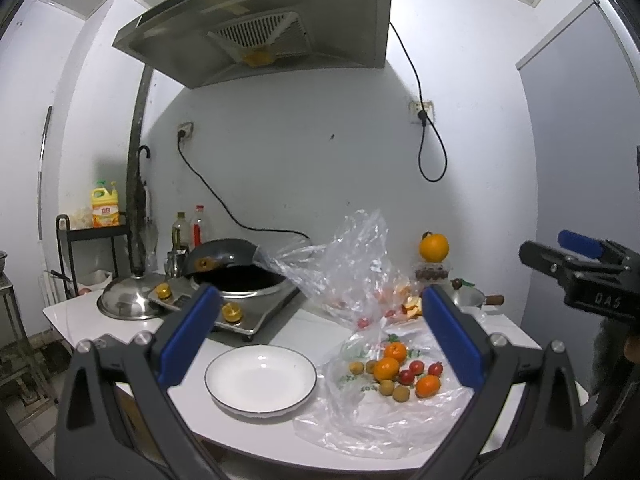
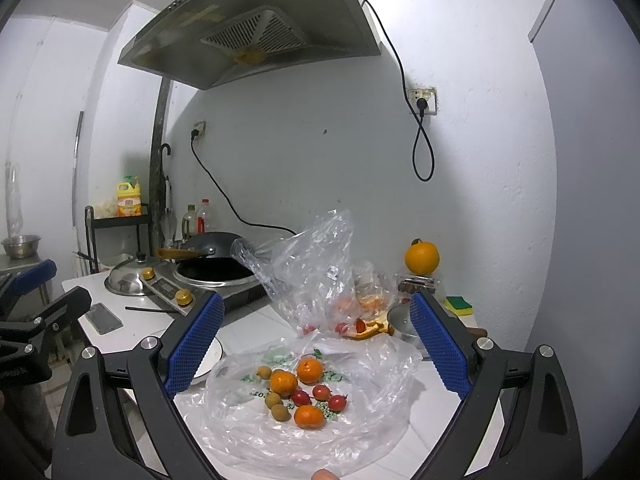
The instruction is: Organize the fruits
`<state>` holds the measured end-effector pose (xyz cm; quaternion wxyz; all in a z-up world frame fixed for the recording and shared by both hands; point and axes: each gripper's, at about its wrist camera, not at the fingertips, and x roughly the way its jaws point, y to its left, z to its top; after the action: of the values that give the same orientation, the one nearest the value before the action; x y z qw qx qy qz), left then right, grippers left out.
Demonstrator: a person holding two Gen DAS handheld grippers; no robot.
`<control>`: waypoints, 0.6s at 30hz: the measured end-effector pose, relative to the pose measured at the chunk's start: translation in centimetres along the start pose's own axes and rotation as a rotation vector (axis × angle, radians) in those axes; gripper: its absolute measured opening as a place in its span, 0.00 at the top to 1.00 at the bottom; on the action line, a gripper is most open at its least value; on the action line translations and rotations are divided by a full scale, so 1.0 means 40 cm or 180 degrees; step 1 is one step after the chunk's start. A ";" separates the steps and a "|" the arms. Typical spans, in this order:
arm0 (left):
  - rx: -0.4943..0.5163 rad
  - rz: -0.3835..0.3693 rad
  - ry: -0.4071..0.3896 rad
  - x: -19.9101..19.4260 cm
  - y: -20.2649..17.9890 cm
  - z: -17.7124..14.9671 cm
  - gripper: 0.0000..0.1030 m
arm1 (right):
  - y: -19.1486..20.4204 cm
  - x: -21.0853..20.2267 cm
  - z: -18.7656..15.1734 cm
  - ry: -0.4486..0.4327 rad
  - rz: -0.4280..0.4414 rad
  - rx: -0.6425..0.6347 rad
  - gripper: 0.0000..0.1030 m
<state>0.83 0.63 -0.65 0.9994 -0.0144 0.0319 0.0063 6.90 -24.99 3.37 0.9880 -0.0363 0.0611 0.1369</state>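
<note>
Both grippers (image 1: 316, 332) (image 2: 316, 344) gape empty; only the left view shows the whole plate (image 1: 260, 378).

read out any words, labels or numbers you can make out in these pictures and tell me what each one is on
"DAS": embossed on the black body of the right gripper, seen from the left wrist view.
Yellow detergent bottle: red label, too blurred to read.
Printed plastic bag under the fruit: green lettering, crumpled and unreadable.
White sticker on the clear bag: too small to read.

Open counter lies around the white plate (image 1: 260, 378); a crumpled standing bag (image 1: 348, 264) blocks the stove (image 1: 240, 300) side.
</note>
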 end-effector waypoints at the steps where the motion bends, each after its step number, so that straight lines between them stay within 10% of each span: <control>1: 0.0000 0.0001 0.0005 0.002 -0.001 0.001 0.01 | -0.001 0.001 -0.001 0.0004 0.0000 0.0004 0.07; 18: 0.0000 0.0031 0.0015 0.007 -0.001 0.001 0.01 | 0.009 -0.002 0.006 0.0031 0.0034 -0.0034 0.07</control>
<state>1.12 0.59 -0.62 0.9992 -0.0143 0.0344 0.0111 6.77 -24.65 3.60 0.9868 -0.0419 0.0654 0.1423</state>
